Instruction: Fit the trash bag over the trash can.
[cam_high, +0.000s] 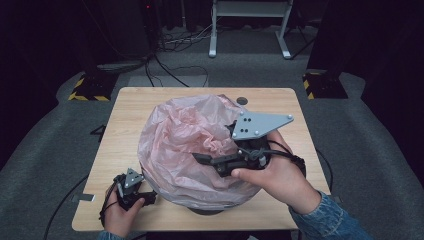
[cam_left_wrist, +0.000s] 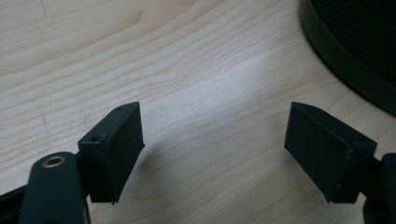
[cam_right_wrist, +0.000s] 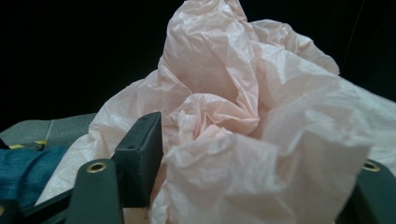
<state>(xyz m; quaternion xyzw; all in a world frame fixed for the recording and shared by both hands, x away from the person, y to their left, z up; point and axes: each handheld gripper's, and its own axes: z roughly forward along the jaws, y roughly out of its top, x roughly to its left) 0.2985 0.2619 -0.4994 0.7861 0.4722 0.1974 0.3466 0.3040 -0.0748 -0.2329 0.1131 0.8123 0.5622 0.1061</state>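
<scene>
pink plastic bag (cam_high: 185, 145) lies at 9 o'clock of right gripper (cam_high: 202, 159), jaws apart amid folds; left gripper (cam_high: 150, 197) gapes, empty.

Your left hand (cam_high: 122, 207) sits low at the near left, wrapped round the left tool (cam_high: 131, 186), whose jaws stand wide apart with nothing between them. Your right hand (cam_high: 272, 172), in a blue denim sleeve, reaches in from the near right and grips the right tool (cam_high: 202, 159) from behind; it points leftward, jaws parted, with nothing pinched between them.
</scene>
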